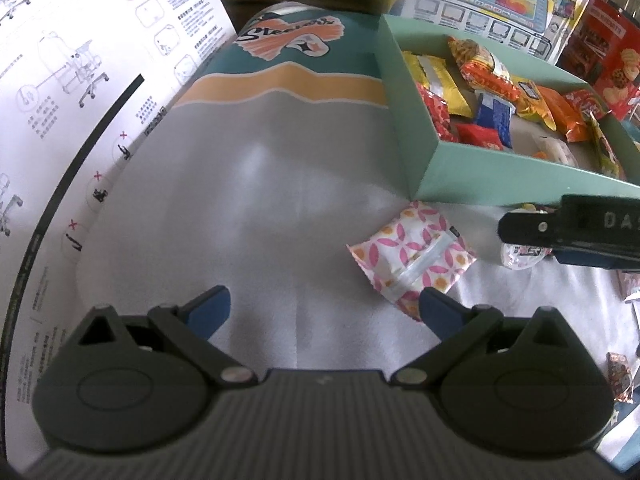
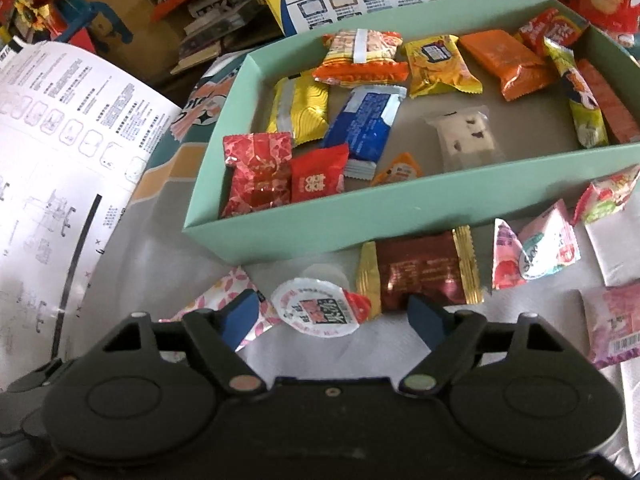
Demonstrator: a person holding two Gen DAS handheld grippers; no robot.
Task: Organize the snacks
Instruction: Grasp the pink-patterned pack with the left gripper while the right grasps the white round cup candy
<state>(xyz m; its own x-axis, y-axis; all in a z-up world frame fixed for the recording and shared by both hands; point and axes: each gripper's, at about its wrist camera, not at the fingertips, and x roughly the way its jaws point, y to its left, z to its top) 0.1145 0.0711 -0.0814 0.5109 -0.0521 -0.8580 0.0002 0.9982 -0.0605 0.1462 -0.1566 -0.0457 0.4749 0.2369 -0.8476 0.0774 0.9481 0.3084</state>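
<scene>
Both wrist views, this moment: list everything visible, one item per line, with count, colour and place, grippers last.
Mint-green shallow cardboard box: one, on the mat, open top.
Wrapped snacks in the box: about a dozen; yellow, orange, red, blue, clear-white.
Round jelly cup with white printed lid: one, between the right gripper's fingers, pads not touching.
Dark red and gold wrapped snack: one, against the box front.
Pink flower-print sachet: one, before the box corner.
Pink and white packets: several, right of the dark red one.
White instruction sheet: one, at left.
Left gripper: black with blue pads, open, empty.
Right gripper: same, open around the cup.
</scene>
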